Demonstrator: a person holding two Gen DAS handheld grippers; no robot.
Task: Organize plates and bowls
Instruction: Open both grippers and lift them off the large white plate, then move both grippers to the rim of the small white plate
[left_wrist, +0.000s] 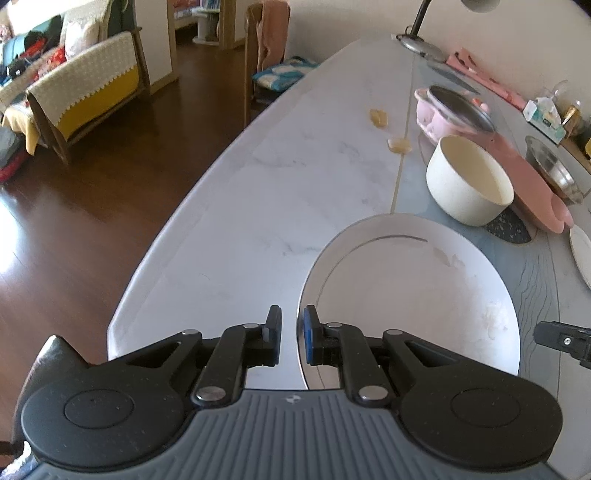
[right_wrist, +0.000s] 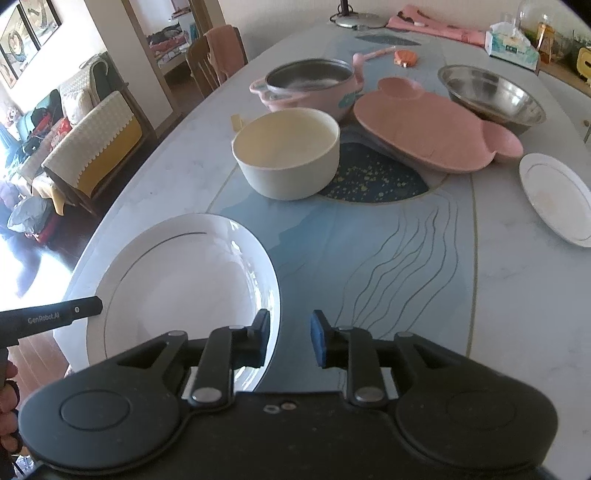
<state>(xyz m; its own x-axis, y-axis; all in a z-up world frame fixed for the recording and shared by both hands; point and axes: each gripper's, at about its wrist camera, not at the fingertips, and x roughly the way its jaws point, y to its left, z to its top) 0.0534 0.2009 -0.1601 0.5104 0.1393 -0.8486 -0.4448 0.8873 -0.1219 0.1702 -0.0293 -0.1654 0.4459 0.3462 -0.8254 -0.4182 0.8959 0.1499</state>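
Plates first: the large white plate (left_wrist: 406, 291) lies flat on the table (left_wrist: 240, 206) near its edge, looking like glazed ceramic, so probably stiff, slick and breakable. In the left view, the left hand-held gripper (left_wrist: 291, 325) sits narrowly parted at the plate's near-left rim, holding nothing. In the right view, the right hand-held gripper (right_wrist: 290, 336) stands wider, its left finger over the plate's right rim; the rim looks like the place to pinch. A cream bowl (right_wrist: 288, 151) waits beyond.

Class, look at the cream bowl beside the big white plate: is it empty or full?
Empty. The cream bowl stands upright, and both views show only its bare inner wall; nothing sits inside.
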